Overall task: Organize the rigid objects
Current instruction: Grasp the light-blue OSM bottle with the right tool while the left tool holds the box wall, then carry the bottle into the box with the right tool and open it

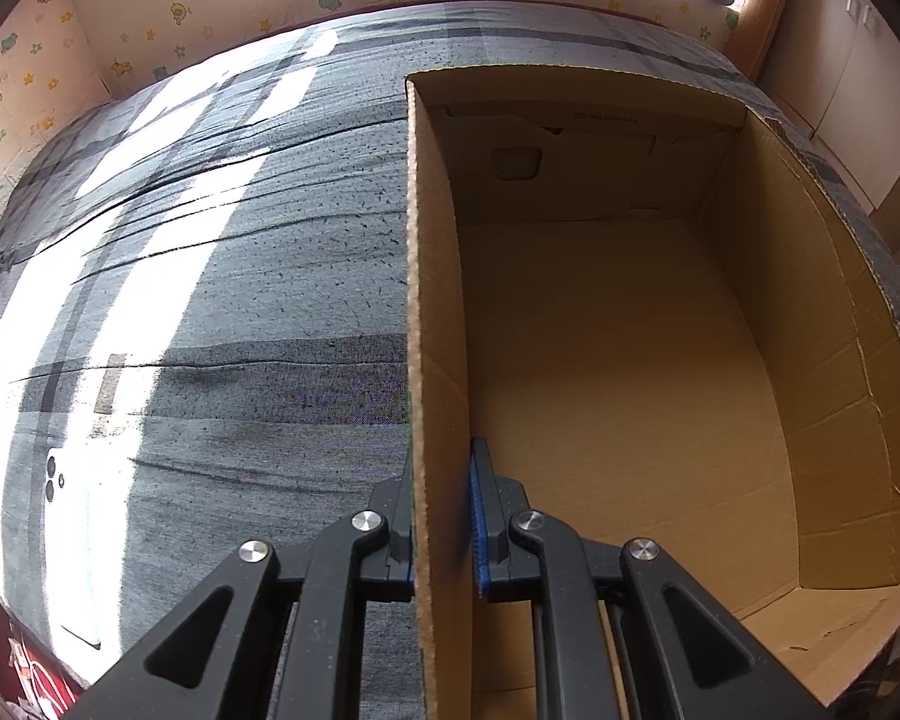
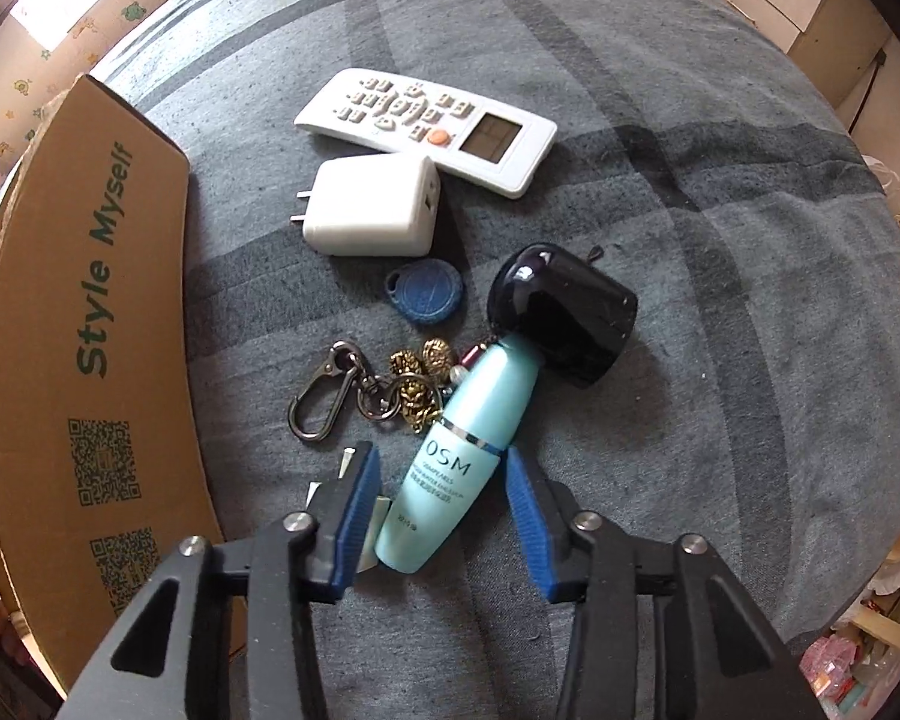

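Observation:
A teal bottle [image 2: 456, 468] marked OSM lies on the grey checked bedcover [image 2: 690, 240]. My right gripper [image 2: 441, 459] points down over it with a blue pad on each side. The left pad sits at the bottle's base and the right pad stands a little apart, so the jaws are open around it. Beside the bottle lie a black domed cap [image 2: 564, 318], a keychain [image 2: 342, 396] with gold charms, a blue key fob [image 2: 426, 294], a white charger [image 2: 372, 210] and a white remote [image 2: 426, 120]. My left gripper [image 1: 441, 510] is shut on the left wall [image 1: 432, 300] of the open cardboard box [image 1: 630, 360].
The cardboard box [image 2: 90, 300], printed "Style Myself", stands left of the pile in the right wrist view. A white phone [image 1: 66, 540] lies on the cover at the far left of the left wrist view. Papered walls border the bed behind.

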Tool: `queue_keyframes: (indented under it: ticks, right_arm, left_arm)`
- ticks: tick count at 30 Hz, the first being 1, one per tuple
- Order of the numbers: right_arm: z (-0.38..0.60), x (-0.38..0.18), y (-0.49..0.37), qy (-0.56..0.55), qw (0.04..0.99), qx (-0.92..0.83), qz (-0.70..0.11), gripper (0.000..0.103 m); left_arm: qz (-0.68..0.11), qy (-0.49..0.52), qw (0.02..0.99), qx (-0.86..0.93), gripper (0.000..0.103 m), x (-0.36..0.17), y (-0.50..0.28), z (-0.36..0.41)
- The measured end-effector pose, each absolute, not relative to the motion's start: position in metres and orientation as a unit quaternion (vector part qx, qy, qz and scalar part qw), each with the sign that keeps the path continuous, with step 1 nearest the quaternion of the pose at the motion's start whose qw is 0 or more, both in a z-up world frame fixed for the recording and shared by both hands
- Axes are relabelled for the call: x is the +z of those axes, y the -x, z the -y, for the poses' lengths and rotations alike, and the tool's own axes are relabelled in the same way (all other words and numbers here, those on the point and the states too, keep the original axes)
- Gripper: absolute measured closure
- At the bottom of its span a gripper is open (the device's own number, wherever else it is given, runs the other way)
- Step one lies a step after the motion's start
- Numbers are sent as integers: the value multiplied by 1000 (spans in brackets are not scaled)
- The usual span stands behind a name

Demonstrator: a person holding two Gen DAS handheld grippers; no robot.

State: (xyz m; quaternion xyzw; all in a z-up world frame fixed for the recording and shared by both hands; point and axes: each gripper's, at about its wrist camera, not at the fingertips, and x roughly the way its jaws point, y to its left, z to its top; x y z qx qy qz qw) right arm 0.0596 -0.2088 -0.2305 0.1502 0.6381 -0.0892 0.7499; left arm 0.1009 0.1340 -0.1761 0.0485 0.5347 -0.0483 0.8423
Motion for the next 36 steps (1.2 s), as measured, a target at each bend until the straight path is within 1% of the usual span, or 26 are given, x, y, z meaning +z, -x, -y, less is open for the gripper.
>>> queue_keyframes:
  ticks: [3,10,16,20,36]
  right_arm:
    - [206,-235,-59,-143,750,-90,-640,69]
    - [199,-239,-61,-121,749,-95,-644,70]
    - [196,-232,-66,-121,756,-93,-637,73]
    - [197,-221,-61,-115,761,-89,-632,75]
    - [187,-172,-50,-76,789,-69,-606,75]
  left_arm:
    - [-534,-49,843,-47,90,-176,-101,-134]
    - [-533,-51,843,-45,90,-175,-100,-132]
    - [-534,-53,843,-44,90,-175,-101,-133]
    - [-533,-53,843,-43,90,-175,-100,-132]
    - [-533,-55,843,-43,90,-176,-100,-132]
